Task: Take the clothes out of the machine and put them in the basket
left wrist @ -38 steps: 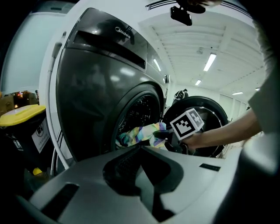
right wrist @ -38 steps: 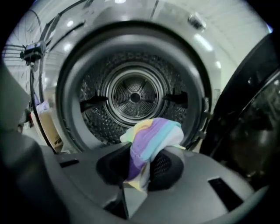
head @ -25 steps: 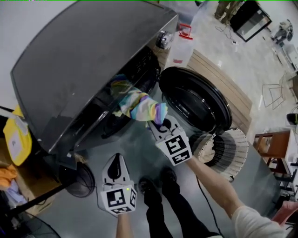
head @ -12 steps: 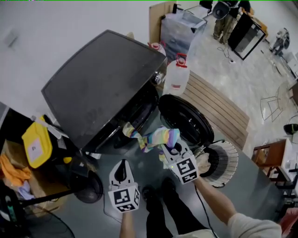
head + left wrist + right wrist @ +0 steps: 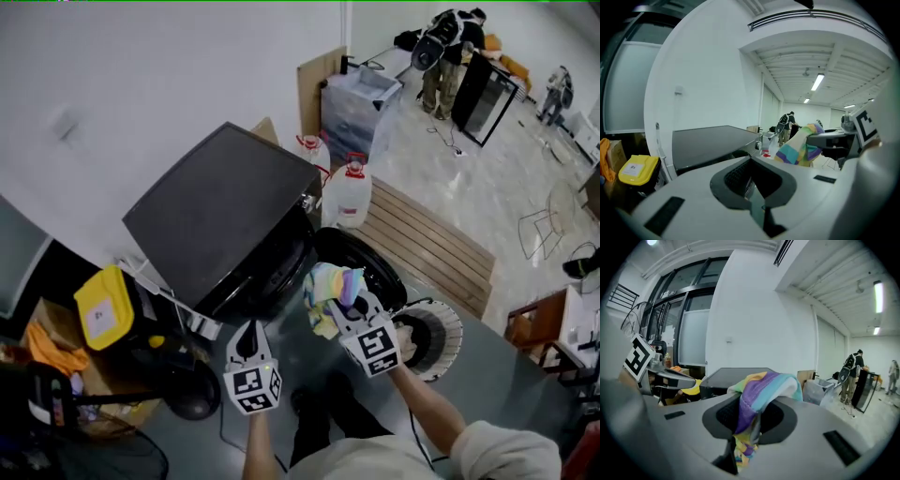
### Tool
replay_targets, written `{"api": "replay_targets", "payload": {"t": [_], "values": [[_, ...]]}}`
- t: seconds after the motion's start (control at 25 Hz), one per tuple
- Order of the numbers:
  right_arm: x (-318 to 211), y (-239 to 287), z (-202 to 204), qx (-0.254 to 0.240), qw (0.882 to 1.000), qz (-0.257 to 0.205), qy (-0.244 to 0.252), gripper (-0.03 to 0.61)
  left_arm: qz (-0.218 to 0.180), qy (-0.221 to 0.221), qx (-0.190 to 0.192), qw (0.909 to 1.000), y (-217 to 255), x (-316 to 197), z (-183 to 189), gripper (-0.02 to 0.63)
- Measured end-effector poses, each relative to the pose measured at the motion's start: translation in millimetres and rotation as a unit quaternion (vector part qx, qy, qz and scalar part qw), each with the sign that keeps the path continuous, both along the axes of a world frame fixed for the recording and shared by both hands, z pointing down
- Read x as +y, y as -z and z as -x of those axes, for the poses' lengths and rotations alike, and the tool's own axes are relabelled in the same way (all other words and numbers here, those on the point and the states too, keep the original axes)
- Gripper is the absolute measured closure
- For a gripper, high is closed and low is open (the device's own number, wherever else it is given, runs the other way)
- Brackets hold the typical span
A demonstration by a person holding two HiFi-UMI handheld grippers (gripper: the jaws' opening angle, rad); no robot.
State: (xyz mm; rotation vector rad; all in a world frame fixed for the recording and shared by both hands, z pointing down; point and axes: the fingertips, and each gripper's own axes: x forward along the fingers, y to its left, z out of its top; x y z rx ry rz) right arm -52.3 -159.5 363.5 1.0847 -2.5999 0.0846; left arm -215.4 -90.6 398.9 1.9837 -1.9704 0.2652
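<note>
A striped pastel cloth (image 5: 327,290) hangs bunched from my right gripper (image 5: 349,302), which is shut on it; the same cloth (image 5: 761,386) drapes over the right gripper's (image 5: 747,437) jaws. It hangs free of the black washing machine (image 5: 220,211), in front of the open round door (image 5: 377,268). The white slatted basket (image 5: 450,328) stands on the floor to the right of the door. My left gripper (image 5: 248,339) is held beside the right one, shut with nothing in it (image 5: 757,199). In the left gripper view the cloth (image 5: 801,146) shows to the right.
Two water jugs (image 5: 351,197) and a clear storage box (image 5: 360,103) stand behind the machine. A wooden pallet (image 5: 424,234) lies to the right, a yellow container (image 5: 103,307) to the left. People (image 5: 452,47) stand far back. My feet (image 5: 314,405) are below the grippers.
Both grippers have risen. The cloth, stretched from the drum opening a second ago, has come fully out and hangs from the right gripper.
</note>
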Motion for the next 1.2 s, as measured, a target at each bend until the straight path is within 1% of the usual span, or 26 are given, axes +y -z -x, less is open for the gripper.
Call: {"api": "replay_targets", "payload": {"t": [0.24,0.56,0.72,0.84,1.0,1.12,1.2], "values": [[6,60,-18,-0.016,1.000,-0.020,-0.018,0.494,-0.023,-0.023,-0.002,0.9995,50,-6,-15,0.594],[18,117,-63,-0.045,0.996,-0.047,-0.059,0.494,-0.049,-0.089,-0.027,0.9944,101,-24,-57,0.594],[36,130,-94,-0.050,0.994,-0.053,-0.086,0.494,-0.062,-0.126,-0.033,0.9896,119,-30,-91,0.595],[49,136,-126,-0.050,0.990,-0.059,-0.115,0.494,-0.072,-0.161,-0.033,0.9837,131,-36,-126,0.595],[63,139,-173,-0.047,0.983,-0.064,-0.164,0.494,-0.077,-0.215,-0.030,0.9731,137,-43,-177,0.594],[81,140,-217,-0.039,0.976,-0.067,-0.205,0.494,-0.080,-0.258,-0.026,0.9626,138,-40,-223,0.595],[90,138,-247,-0.032,0.968,-0.071,-0.237,0.494,-0.082,-0.289,-0.022,0.9535,137,-40,-255,0.594]]}}
